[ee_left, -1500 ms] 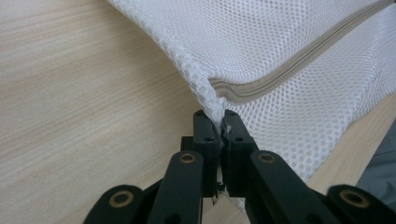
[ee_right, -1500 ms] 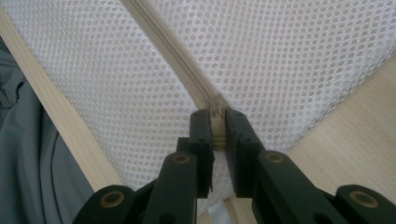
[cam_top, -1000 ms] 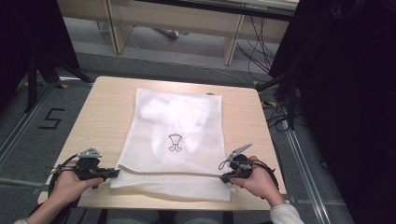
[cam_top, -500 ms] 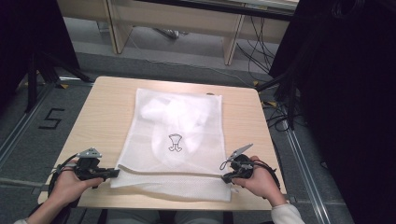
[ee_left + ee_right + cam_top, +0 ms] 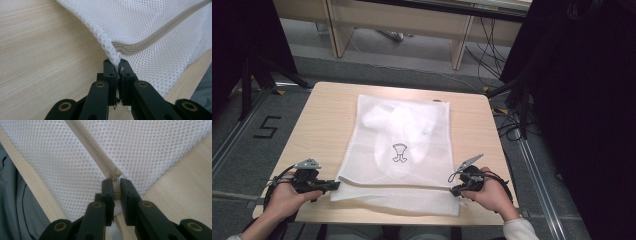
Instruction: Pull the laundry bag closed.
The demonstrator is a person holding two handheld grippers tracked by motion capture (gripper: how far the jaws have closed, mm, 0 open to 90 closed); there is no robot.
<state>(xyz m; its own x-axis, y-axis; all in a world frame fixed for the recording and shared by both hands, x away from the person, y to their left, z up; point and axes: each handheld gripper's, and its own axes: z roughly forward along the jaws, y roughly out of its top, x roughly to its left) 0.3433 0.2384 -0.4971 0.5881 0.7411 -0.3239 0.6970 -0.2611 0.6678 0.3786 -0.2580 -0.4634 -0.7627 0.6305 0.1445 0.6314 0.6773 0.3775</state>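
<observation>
Wooden table point(image 5: 327, 115), white mesh bag point(image 5: 402, 150) flat, left gripper point(image 5: 329, 185) pinching its corner, right gripper point(image 5: 457, 189) apparently clamping the zipper point(image 5: 100, 157) end.

Grey floor point(image 5: 242, 150) marked "5" point(image 5: 267, 127), black curtains point(image 5: 592, 100), pale wooden furniture point(image 5: 412, 20), loose cables point(image 5: 512, 125).

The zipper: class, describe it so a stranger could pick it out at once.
Start at the wooden table and find the white mesh bag lying flat on it. Near the bag's edge closest to the person, a grey-beige zipper runs across between the left gripper and the right gripper, the only solid band on the netting.
</observation>
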